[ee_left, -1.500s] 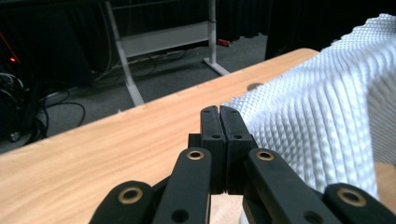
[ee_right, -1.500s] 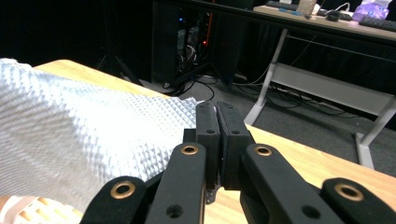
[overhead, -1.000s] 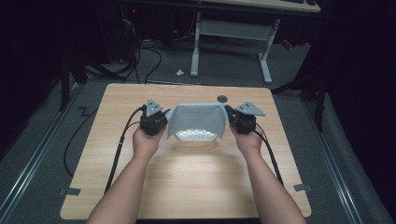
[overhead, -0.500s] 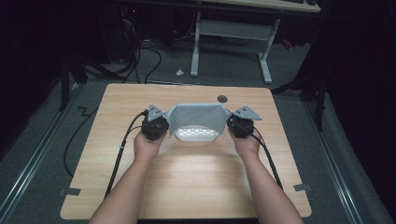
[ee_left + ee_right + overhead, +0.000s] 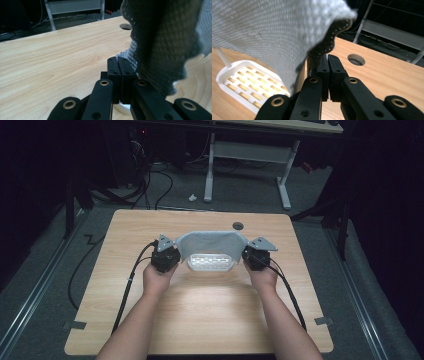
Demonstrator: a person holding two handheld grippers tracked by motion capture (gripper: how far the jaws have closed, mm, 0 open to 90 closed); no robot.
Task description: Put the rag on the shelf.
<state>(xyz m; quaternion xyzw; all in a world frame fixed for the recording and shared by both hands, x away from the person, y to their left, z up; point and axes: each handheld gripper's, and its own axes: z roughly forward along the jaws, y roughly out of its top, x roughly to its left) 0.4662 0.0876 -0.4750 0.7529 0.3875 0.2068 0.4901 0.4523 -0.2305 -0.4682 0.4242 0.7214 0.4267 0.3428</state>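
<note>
A grey woven cloth (image 5: 210, 242) hangs stretched between my two grippers above a white slotted tray (image 5: 211, 263) near the middle of the wooden table (image 5: 210, 320). My left gripper (image 5: 178, 251) is shut on the cloth's left corner. My right gripper (image 5: 245, 250) is shut on the right corner. In the left gripper view the jaws (image 5: 117, 59) are pressed together and the cloth (image 5: 162, 37) drapes at their right. In the right gripper view the closed jaws (image 5: 328, 57) pinch the cloth's dark edge, and the cloth (image 5: 262, 32) covers part of the tray (image 5: 249, 82).
A round cable hole (image 5: 238, 225) sits in the tabletop just beyond the cloth. Behind the table stands a desk with a white frame (image 5: 250, 152), with cables on the floor (image 5: 160, 175). Bare wood lies on all sides of the tray.
Both grippers have drifted slightly toward me and a little closer together, with the cloth still held between them. The tray has not moved.
</note>
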